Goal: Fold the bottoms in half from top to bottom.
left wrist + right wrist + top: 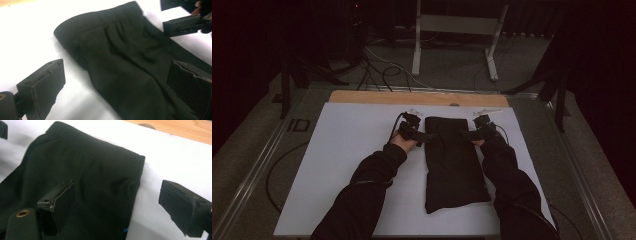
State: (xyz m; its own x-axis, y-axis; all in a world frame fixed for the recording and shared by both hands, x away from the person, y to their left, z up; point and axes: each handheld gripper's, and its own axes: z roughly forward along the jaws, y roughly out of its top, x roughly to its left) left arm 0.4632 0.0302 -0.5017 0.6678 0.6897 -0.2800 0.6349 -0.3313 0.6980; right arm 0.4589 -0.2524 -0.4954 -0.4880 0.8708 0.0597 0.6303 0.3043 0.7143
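A folded black garment (453,162) lies lengthwise on the white sheet (347,150), its waistband end at the far side. My left gripper (428,135) stands open at the garment's left edge near the top, one jaw over the white sheet and the other over the cloth (125,65). My right gripper (466,134) stands open at the right edge, straddling the cloth's border (100,182). Nothing is clamped in either. In the left gripper view the right gripper's jaw tip (185,25) shows at the upper right.
The white sheet covers a wooden tabletop (412,97) whose far strip is bare. Two small clear clips (486,111) hold the sheet's far edge. Cables (382,70) and a metal stand (454,30) sit on the floor beyond.
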